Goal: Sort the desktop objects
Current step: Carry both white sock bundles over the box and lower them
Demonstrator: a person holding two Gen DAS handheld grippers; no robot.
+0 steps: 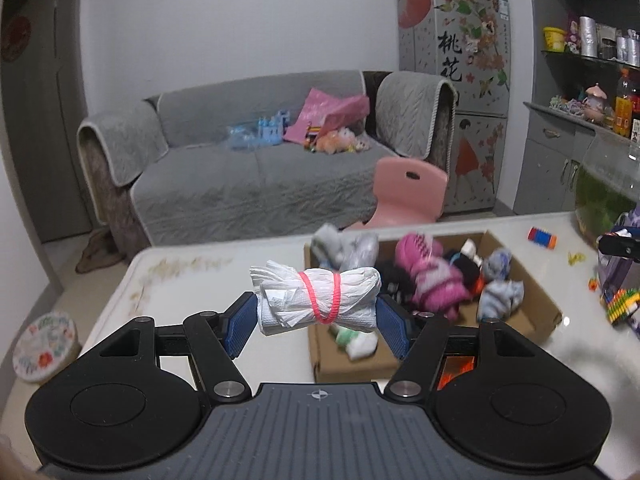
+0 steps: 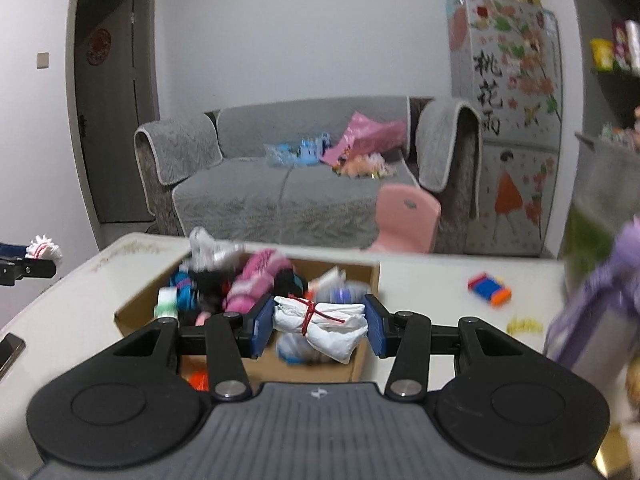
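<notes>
We have two grippers in play, each clamped on one white bundle. Left gripper (image 1: 316,316): blue pads press both ends of a white plastic-bag roll (image 1: 316,298) bound by one pink rubber band (image 1: 320,296); the roll sits crosswise between the jaws, up off the table (image 1: 200,292). Right gripper (image 2: 318,324): pads closed on a second white bag roll (image 2: 324,326), tied with one red band (image 2: 310,312), held over the near corner of the cardboard box (image 2: 136,308).

One box on the table, open-topped, full of mixed soft items: we count one pink-striped piece (image 1: 432,276), at least three grey bundles, some black and blue ones; blur blocks an exact total. In the right wrist view the left gripper's roll end (image 2: 42,248) shows at the far left edge, well apart from the box.

Loose on the table: one orange-blue block toy (image 1: 542,238), one small yellow scrap (image 1: 576,257), one cluster of coloured bricks (image 1: 622,304) at the right edge. One phone (image 2: 10,350) at the left edge in the right wrist view.

Background: one grey sofa (image 1: 248,168), one pink chair (image 1: 408,192), one decorated fridge (image 1: 456,48).
</notes>
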